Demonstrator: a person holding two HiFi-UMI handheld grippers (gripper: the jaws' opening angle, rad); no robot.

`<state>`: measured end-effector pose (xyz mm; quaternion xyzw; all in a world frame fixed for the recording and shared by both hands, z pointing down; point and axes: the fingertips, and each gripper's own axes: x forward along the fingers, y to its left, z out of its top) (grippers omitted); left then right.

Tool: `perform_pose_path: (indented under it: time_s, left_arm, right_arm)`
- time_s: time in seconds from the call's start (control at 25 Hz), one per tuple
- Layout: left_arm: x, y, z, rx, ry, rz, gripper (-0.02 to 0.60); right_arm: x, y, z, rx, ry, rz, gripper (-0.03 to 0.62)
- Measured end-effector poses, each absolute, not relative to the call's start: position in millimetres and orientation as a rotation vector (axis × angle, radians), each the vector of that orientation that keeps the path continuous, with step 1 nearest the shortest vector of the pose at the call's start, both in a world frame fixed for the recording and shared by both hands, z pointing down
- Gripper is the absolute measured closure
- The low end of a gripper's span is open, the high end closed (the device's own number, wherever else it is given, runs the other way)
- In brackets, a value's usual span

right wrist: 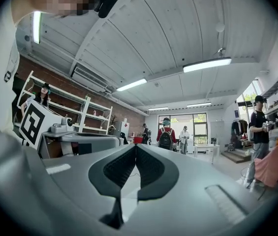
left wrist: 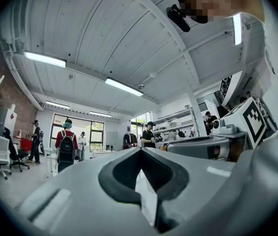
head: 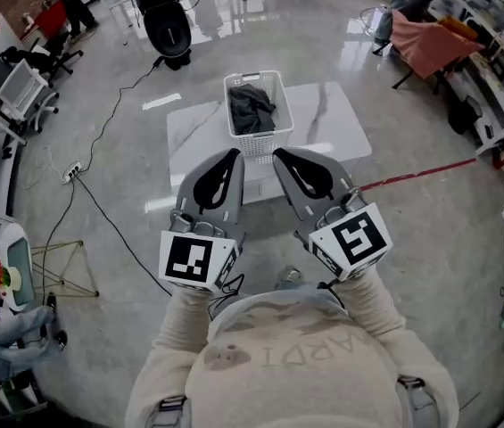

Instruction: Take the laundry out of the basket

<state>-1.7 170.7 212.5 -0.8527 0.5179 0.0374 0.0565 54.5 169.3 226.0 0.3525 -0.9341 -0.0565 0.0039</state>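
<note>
Both tools were clenched with nothing between their jaws. The left tool (head: 234, 153) and the right tool (head: 278, 153) were held side by side in front of the person's chest. Their tips pointed toward the counter (head: 327, 119), well apart from the basket (head: 256, 141).

From here the main risk was probably that a tool would reach the basket with its jaws together. It would then only press the cloth down, or push the light basket along the smooth counter. A grip on one thin fold might also slip, or the cloth might catch on the rim and lift the basket with it.

The white basket stood upright on the counter, toward its far edge. Inside it lay the laundry (head: 252, 107), a dark grey crumpled pile that filled much of it. The number of pieces could not be told.
</note>
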Motion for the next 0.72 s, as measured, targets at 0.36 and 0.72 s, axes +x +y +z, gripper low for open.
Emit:
perform_pose_path:
  time_s: [0.36,0.72]
  left_arm:
    - [35,127,217,-2.547,1.684,0.105,0.580]
    - [38,52,235,-2.554,1.675,0.044,0.581]
  right_arm:
    - [109,120,235,1.052,-2.966,-0.125,0.565]
    - [114,51,252,1.060,-2.954,-0.088,0.565]
